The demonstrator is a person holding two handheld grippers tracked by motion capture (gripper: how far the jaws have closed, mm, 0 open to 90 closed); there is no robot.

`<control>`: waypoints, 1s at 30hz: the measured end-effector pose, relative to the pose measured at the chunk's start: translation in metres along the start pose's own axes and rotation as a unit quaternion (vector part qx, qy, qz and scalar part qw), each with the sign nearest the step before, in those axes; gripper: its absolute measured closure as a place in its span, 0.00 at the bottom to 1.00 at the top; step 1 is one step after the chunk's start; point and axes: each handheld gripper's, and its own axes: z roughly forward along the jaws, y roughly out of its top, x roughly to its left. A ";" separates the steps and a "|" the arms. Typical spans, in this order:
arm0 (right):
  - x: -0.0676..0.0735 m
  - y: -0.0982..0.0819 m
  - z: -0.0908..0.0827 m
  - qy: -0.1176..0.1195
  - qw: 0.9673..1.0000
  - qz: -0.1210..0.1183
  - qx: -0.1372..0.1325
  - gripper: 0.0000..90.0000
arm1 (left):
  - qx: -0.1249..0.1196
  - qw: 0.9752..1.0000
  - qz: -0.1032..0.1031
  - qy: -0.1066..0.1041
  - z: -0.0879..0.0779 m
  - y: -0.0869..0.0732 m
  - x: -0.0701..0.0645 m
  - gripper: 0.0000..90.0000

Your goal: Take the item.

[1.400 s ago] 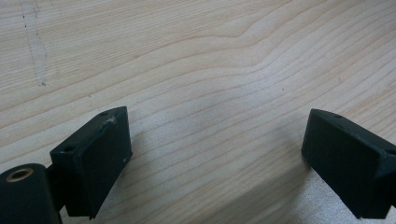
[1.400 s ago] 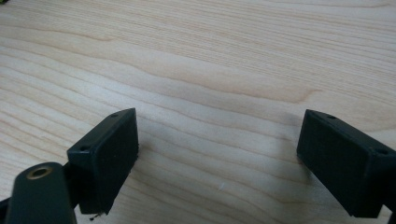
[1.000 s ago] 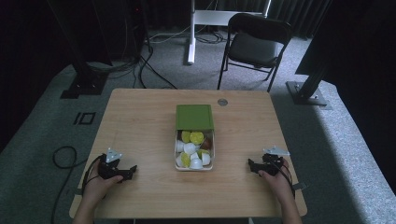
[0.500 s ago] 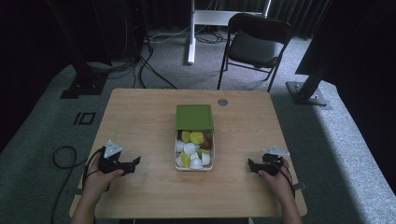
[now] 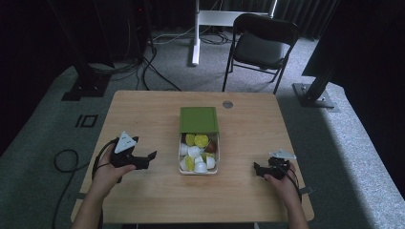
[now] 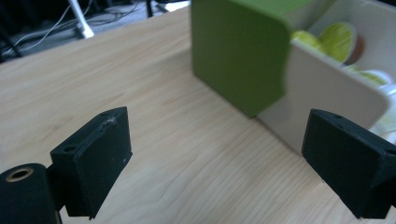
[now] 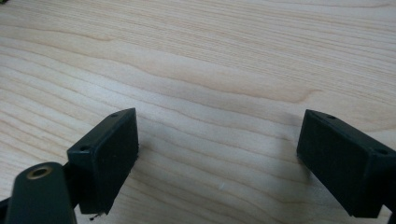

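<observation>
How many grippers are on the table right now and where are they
2. The left gripper sits left of the white box of capsules, jaws open toward it. The right gripper sits near the table's right edge, jaws open.

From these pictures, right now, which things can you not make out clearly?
- High view: the capsules in the white box are too small to count, and the green lid covers its far part.
- Left gripper view: the box is blurred and cut off by the right edge.
- High view: the small round thing near the table's far edge is too small to identify.
</observation>
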 end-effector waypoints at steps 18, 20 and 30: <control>0.000 0.000 0.000 0.000 1.000 0.000 0.000 0.14 | -0.029 0.994 0.069 -0.080 0.012 0.048 -0.045 0.10; 0.000 0.000 0.000 0.000 1.000 0.000 0.000 0.14 | -0.033 0.993 0.079 -0.086 0.014 0.053 -0.050 0.10; 0.000 0.000 0.000 0.000 1.000 0.000 0.000 0.14 | -0.021 0.982 0.131 -0.136 0.032 0.064 -0.084 0.10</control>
